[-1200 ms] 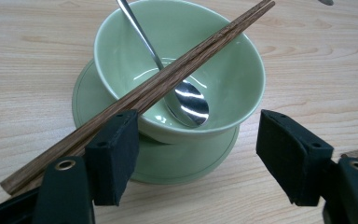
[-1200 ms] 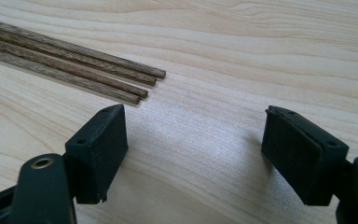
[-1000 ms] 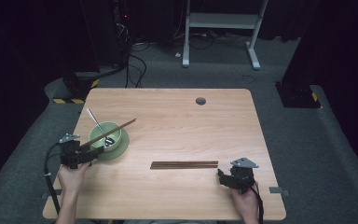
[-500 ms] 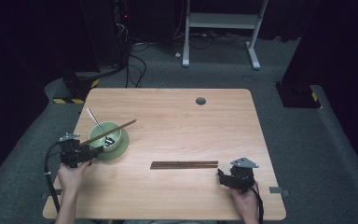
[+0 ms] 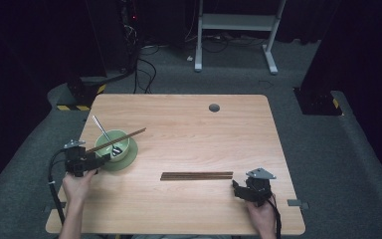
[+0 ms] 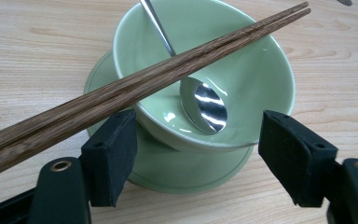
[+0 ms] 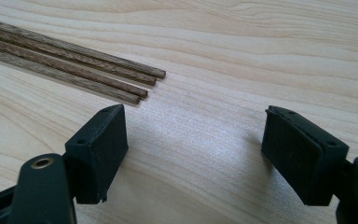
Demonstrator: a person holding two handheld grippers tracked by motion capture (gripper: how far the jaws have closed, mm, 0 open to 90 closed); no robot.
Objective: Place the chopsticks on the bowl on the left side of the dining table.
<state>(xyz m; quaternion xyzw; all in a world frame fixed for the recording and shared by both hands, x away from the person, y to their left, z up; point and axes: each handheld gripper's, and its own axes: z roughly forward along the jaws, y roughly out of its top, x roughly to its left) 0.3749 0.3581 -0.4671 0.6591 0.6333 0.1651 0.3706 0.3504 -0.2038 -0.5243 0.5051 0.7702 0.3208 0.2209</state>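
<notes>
I've got the wooden table [image 5: 189, 129] under both hands. On its left side sits the green bowl [image 5: 110, 144] on a matching saucer [image 5: 129, 157], w/ a metal spoon [image 5: 107, 137] lying inside. A pair of chopsticks [image 5: 117, 140] rests across the bowl rim, near end passing over my left gripper [image 5: 99, 160], whose jaws are spread wide either side of the bowl, gripping nothing. Loose chopsticks [image 5: 197, 175] lie mid-table. My right gripper [image 5: 237, 188] sits just short of their tips, jaws apart, empty.
</notes>
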